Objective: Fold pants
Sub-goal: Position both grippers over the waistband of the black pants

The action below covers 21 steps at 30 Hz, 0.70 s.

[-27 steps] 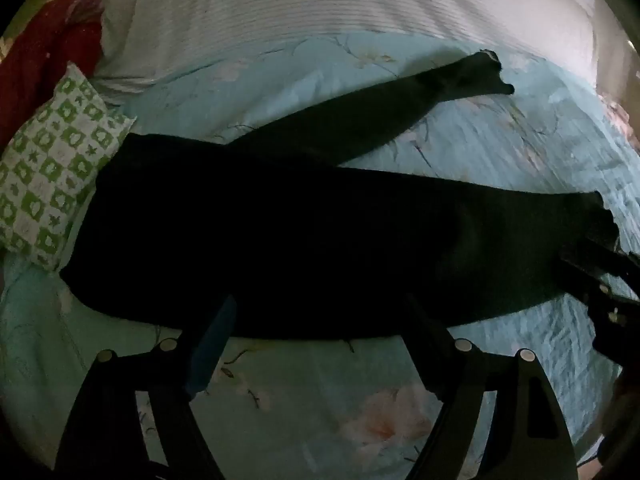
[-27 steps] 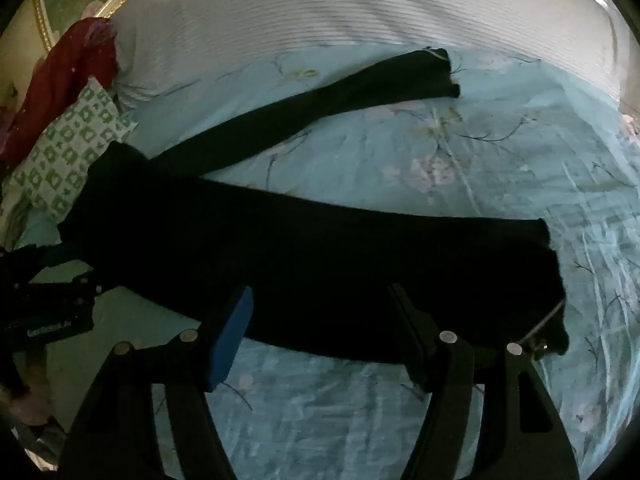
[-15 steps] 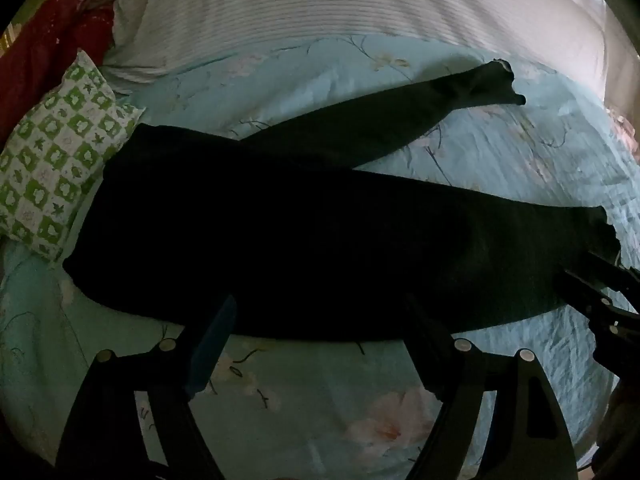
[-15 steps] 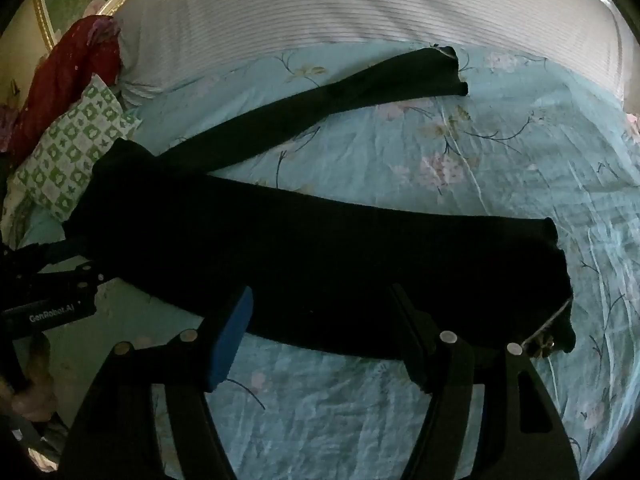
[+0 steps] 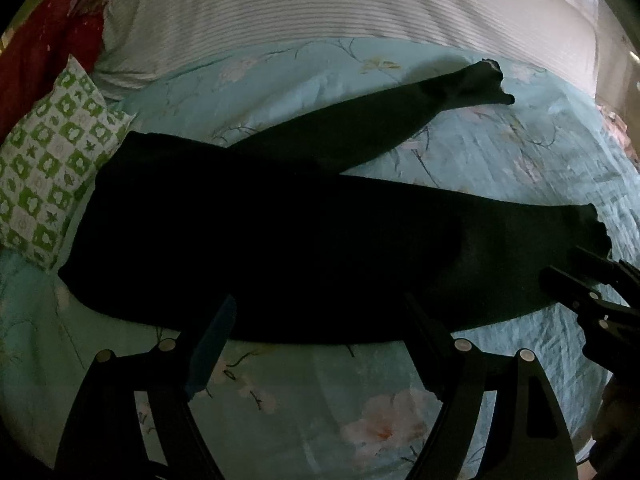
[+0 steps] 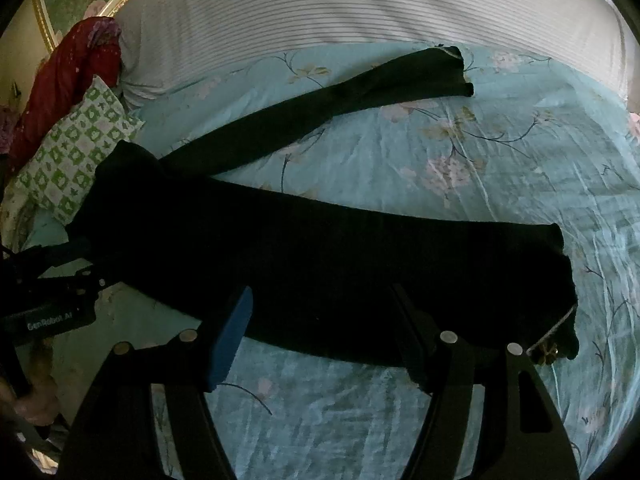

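Black pants [image 5: 300,240] lie flat on the turquoise floral bed sheet [image 5: 300,392], waist at the left by a pillow, legs spread apart toward the right. The far leg [image 5: 380,128] angles up to the right; the near leg [image 6: 400,264] ends at a hem with a small tag [image 6: 548,346]. My left gripper [image 5: 320,304] hovers open over the pants' near edge at the seat. My right gripper [image 6: 322,296] hovers open over the near leg's edge. Neither holds cloth. The right gripper [image 5: 580,280] shows by the near hem, the left gripper [image 6: 52,280] by the waist.
A green-and-white checked pillow [image 5: 44,176] touches the waist end. Red cloth [image 5: 44,52] is bunched behind it at far left. A white striped cover [image 5: 340,4] spans the back of the bed. A hand [image 6: 36,400] shows at the lower left.
Both views have shifted slightly, with the pillow and waist now a little further into frame. The pants lie as before and both grippers' jaws stand as wide as earlier.
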Motion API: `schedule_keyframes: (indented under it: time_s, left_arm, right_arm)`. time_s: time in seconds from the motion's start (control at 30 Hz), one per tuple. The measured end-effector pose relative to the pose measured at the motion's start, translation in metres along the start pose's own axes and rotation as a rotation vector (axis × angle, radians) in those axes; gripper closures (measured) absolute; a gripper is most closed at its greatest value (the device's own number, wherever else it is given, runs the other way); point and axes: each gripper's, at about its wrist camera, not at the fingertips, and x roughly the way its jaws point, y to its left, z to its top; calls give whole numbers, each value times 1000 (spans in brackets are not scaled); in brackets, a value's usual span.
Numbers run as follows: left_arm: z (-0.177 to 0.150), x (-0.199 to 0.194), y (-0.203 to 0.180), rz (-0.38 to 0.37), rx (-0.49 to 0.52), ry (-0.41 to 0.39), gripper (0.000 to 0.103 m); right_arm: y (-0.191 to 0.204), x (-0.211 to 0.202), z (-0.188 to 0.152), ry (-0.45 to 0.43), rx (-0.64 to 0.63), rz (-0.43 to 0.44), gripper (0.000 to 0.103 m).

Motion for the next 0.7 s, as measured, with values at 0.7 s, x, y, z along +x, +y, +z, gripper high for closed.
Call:
schedule_keyframes:
  time_s: [0.7]
  left_arm:
    - [0,-1,8,2,-5,15,21]
  right_arm:
    - [3,-3,1,0,7,6,33]
